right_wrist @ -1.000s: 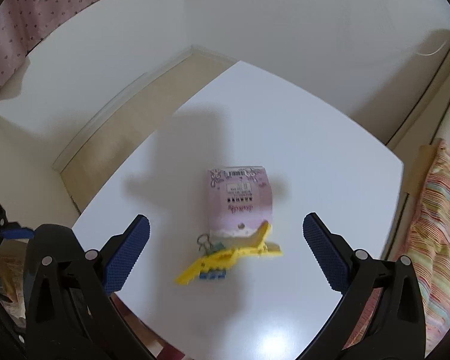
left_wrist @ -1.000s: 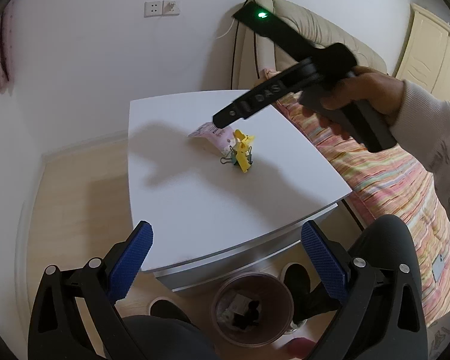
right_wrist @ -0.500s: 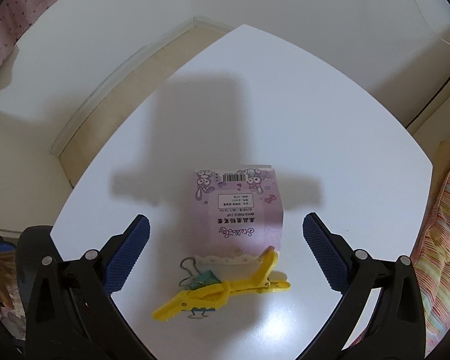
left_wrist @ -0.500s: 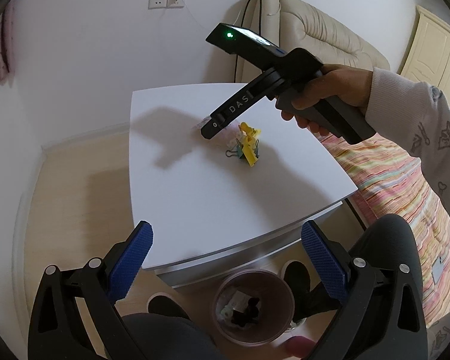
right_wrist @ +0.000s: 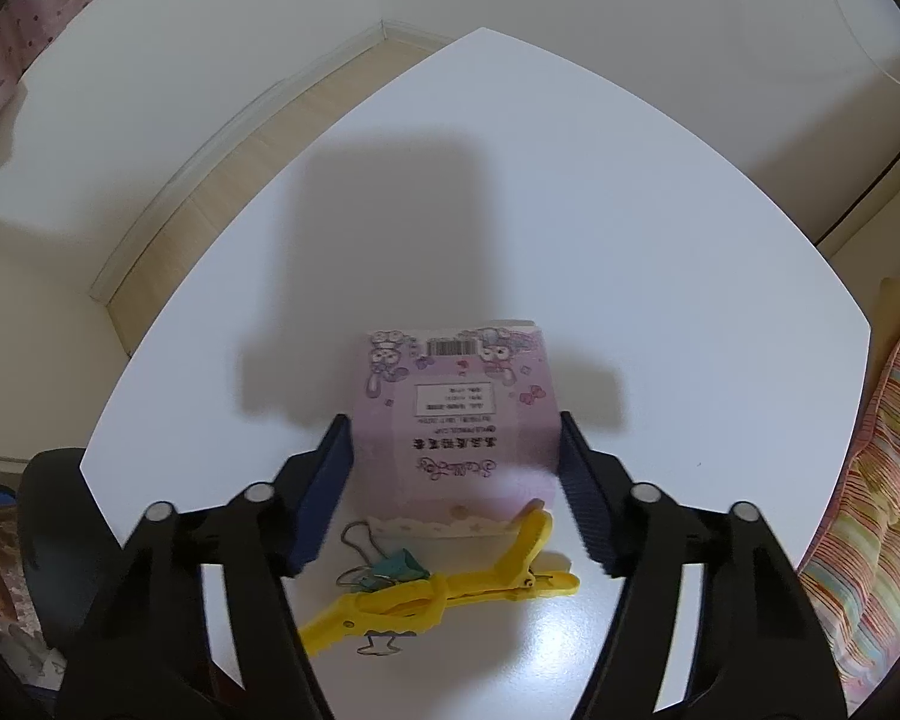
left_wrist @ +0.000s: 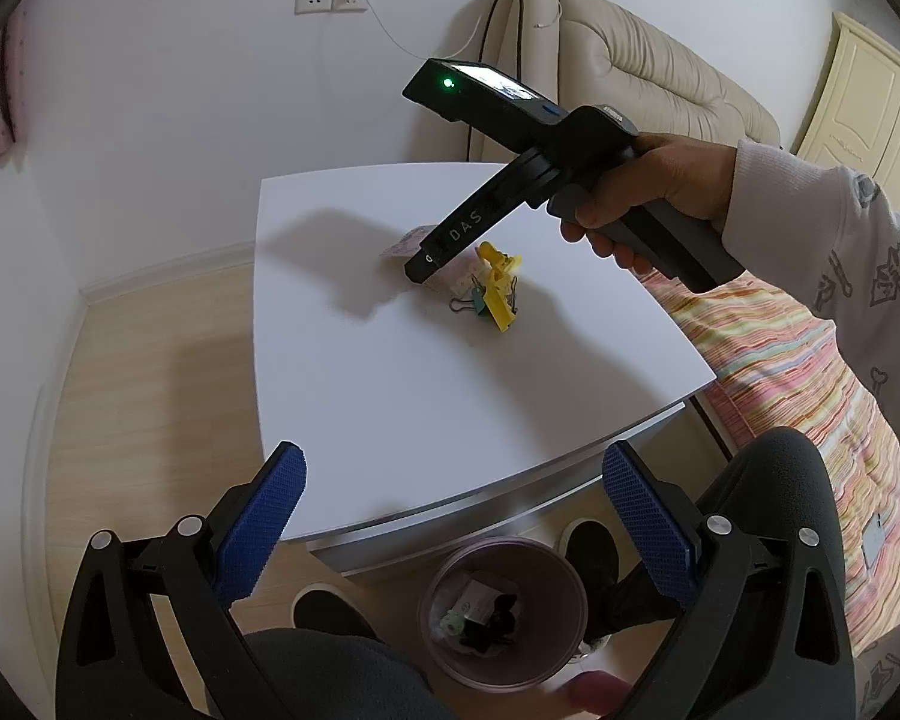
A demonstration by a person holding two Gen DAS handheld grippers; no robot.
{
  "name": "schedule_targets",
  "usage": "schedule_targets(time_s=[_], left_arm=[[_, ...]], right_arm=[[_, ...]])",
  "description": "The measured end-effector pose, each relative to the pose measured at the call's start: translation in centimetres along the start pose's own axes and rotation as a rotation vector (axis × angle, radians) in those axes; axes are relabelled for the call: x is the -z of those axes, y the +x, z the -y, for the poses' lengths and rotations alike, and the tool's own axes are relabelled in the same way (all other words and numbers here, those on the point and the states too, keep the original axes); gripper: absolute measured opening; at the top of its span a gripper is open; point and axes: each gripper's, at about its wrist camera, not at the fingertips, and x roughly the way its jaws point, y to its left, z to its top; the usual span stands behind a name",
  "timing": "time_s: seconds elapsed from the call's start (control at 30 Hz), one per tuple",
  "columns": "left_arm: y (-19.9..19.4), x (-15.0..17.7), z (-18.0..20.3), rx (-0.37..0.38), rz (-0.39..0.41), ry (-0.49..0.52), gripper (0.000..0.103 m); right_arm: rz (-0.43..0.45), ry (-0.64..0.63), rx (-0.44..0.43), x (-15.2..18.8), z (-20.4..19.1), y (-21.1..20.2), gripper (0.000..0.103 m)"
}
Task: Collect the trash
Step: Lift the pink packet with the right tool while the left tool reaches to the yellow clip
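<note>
On the left, the left tongs (left_wrist: 453, 516) hang wide and empty near the table's (left_wrist: 390, 396) front edge, pointing slantwise down, with a small bin (left_wrist: 501, 618) on the floor below them. Further right, near the table's middle, lies a small pink paper packet (right_wrist: 459, 414), with a yellow clothes peg (right_wrist: 444, 588) and a green binder clip (right_wrist: 390, 567) just beside its near end. The right tongs (right_wrist: 456, 480), pointing steeply down in the person's right hand (left_wrist: 648, 192), have just been closing and now flank the packet's two long sides; whether the pads actually press it I cannot tell. The packet looks light, thin and easily crushed, so its side edges suit a gentle pinch, clear of the peg.
</note>
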Motion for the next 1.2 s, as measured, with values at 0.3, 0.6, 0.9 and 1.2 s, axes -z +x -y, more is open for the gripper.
schedule_targets(time_s=[0.3, 0.6, 0.9, 1.2], left_arm=[[0.0, 0.0, 0.2, -0.001, -0.001, 0.007, 0.095], [0.2, 0.1, 0.6, -0.001, -0.005, 0.016, 0.095], [0.0, -0.9, 1.2, -0.001, 0.004, 0.050, 0.095], [0.2, -3.7, 1.8, 0.004, 0.021, 0.109, 0.095]], right_arm=[[0.053, 0.020, 0.005, 0.5, 0.4, -1.1, 0.063], [0.134, 0.052, 0.002, 1.1, 0.5, -3.6, 0.063], [0.198, 0.103, 0.002, 2.9, 1.2, -7.2, 0.063], [0.257, 0.171, 0.034, 6.7, 2.7, -10.4, 0.063]])
